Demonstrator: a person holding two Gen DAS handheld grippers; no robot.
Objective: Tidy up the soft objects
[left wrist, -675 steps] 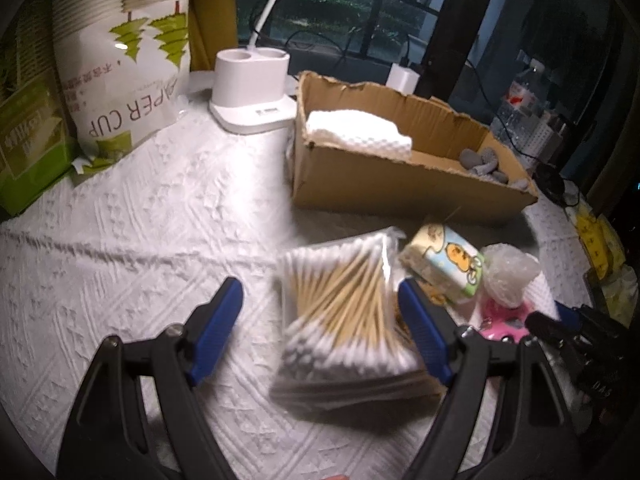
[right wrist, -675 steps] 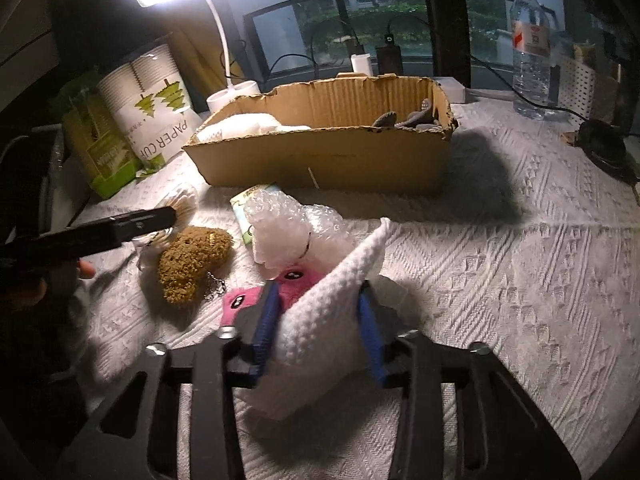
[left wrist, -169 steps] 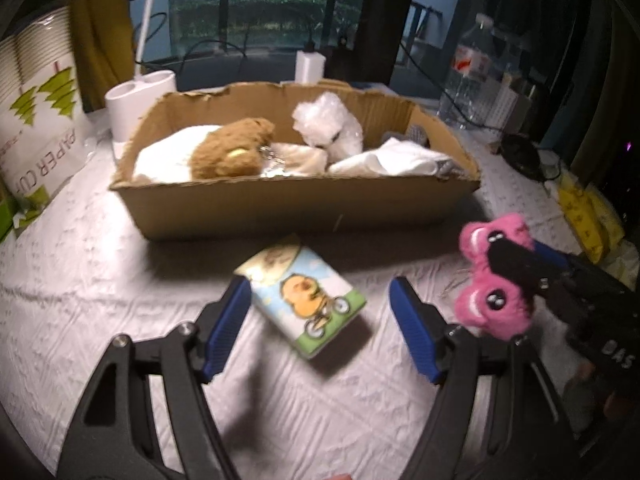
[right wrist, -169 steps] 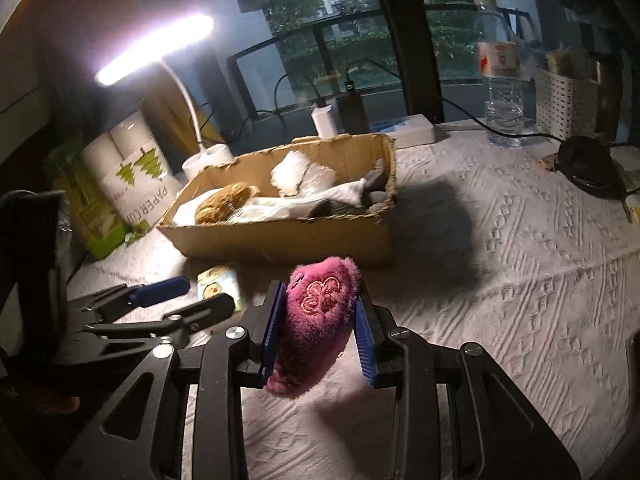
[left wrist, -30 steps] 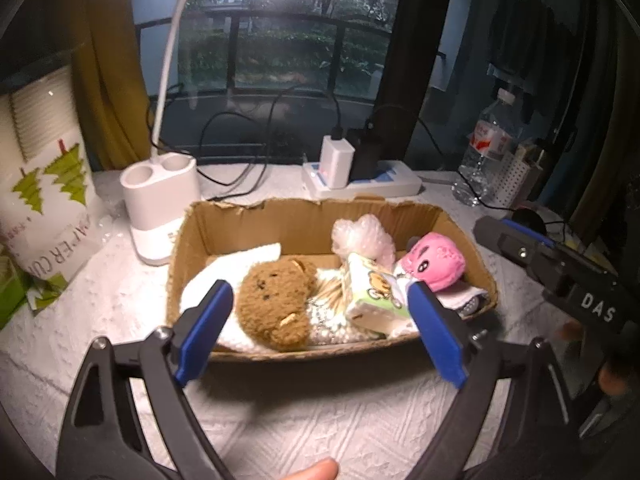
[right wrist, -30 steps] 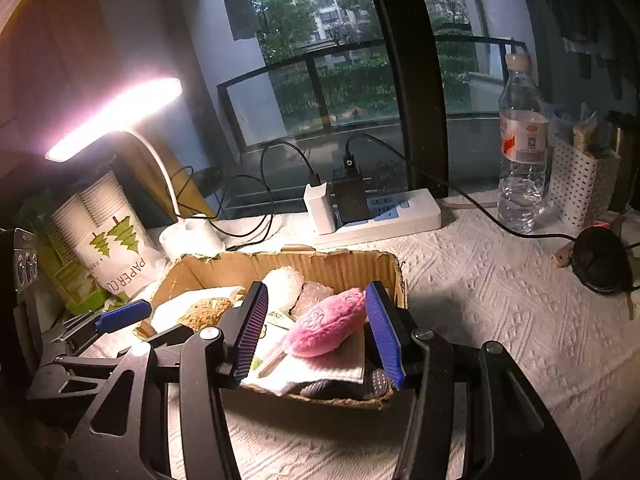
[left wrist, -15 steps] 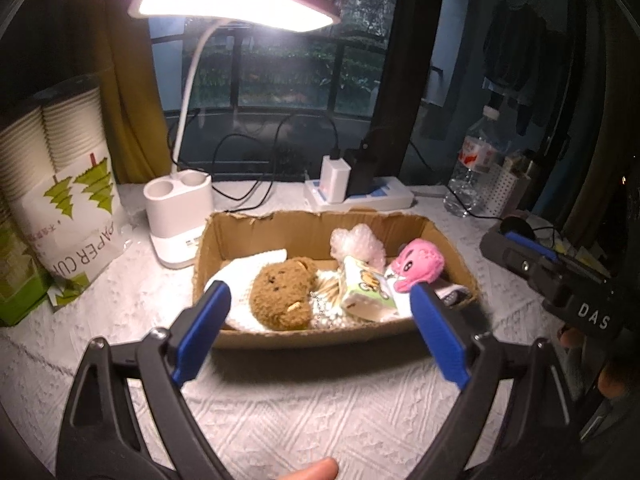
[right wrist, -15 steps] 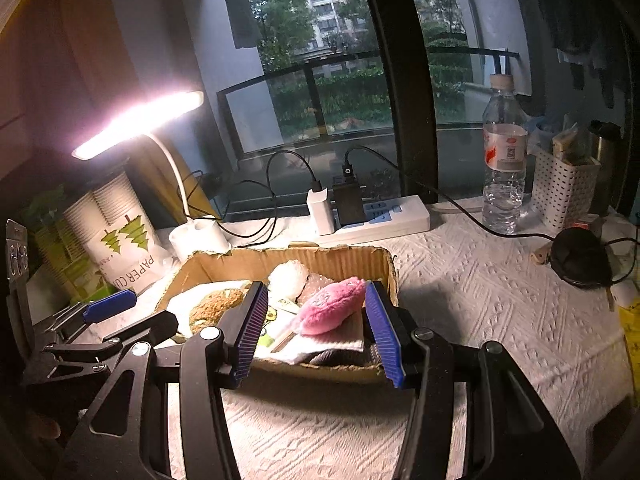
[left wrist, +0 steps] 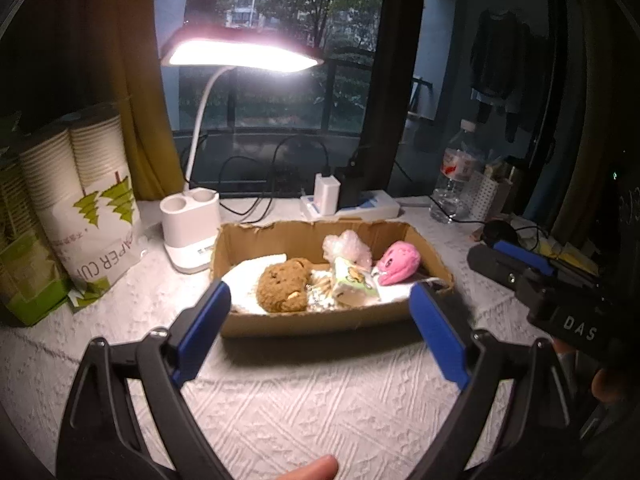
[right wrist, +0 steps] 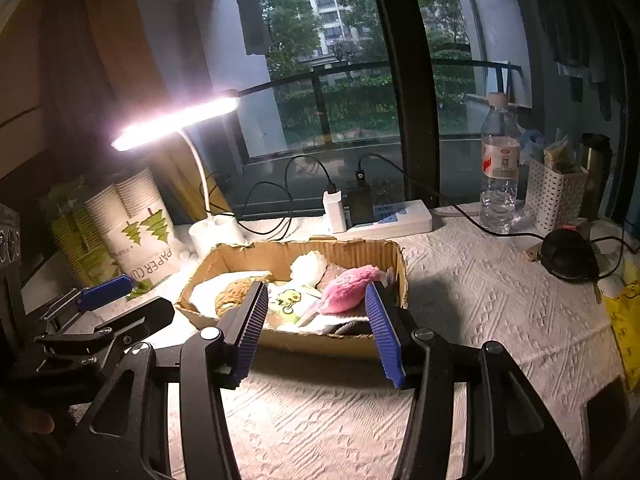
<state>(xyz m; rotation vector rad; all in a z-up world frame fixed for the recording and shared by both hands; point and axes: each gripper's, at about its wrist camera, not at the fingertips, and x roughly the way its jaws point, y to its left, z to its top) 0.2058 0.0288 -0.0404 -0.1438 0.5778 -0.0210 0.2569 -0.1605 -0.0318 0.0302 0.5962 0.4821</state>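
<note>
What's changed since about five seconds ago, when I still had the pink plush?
The right gripper let go of the pink plush, now in the cardboard box with the tissue pack from the table. Both grippers are empty and pulled back. Box and lamp unmoved.

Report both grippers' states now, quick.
Left gripper: open, holding nothing.
Right gripper: open, holding nothing.

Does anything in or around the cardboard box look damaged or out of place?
Only the cardboard box itself: its top edges are torn and ragged. The brown plush, tissue pack and pink plush all lie inside it.
</note>
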